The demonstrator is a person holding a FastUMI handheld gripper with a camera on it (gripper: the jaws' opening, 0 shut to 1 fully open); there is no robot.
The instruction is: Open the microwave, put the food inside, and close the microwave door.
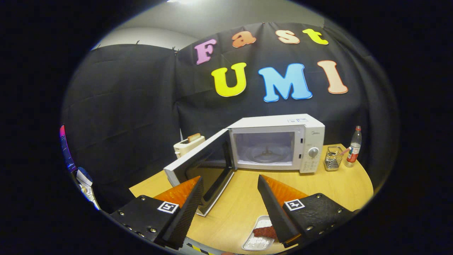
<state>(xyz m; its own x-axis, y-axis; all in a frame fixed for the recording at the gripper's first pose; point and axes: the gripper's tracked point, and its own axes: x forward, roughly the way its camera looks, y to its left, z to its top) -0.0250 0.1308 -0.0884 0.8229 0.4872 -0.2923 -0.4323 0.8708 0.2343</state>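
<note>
Gripper view: the gripper (230, 182) has its fingers spread wide apart, holding nothing, above a round light wooden table (244, 198). Beyond them stands a white boxy microwave (279, 141), its door (200, 166) swung open toward the left finger. A white rectangular tray of food (260, 233) lies on the table just inside the right finger.

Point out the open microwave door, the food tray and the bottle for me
microwave door (198, 166), gripper view, on its dark inner window pane.
food tray (260, 238), gripper view, between the open gripper's (230, 184) fingers, on the white rice end.
bottle (354, 148), gripper view, right of the microwave, on its label.
</note>
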